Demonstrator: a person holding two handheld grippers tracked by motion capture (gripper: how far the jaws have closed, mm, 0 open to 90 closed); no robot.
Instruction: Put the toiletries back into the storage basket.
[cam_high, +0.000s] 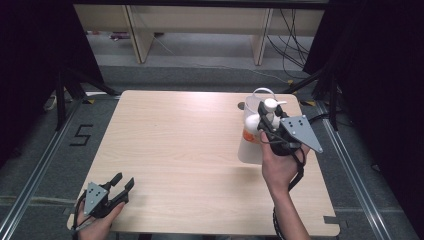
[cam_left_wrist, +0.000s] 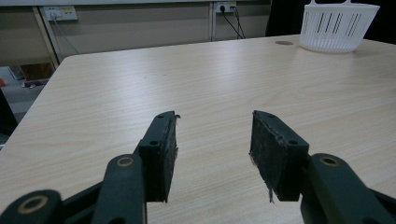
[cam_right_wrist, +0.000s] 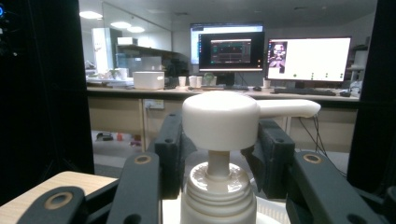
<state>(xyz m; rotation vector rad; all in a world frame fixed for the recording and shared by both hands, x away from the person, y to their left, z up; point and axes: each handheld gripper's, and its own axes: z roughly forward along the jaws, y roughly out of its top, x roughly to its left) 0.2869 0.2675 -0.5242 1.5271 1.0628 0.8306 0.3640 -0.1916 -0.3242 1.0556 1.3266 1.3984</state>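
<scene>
Above white slotted plastic basket (cam_high: 248, 150), right gripper (cam_high: 266, 121) clamping white pump-top bottle (cam_high: 256, 122); keeping it upright, lowering centred; left gripper (cam_high: 123, 183) idling, jaws wide, empty.

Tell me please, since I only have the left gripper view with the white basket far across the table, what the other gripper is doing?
Observer: The right gripper holds a white pump bottle at its neck, above the basket.
Operator: Thank you. Is the bottle upright?
Observer: Yes; in the right gripper view the pump head sits on top, its spout pointing sideways.
Operator: Could you tell me whether the bottle has any marking?
Observer: The high view shows an orange label low on its body.
Operator: And where does my own gripper sit?
Observer: The left gripper rests open at the table's near left corner.
</scene>
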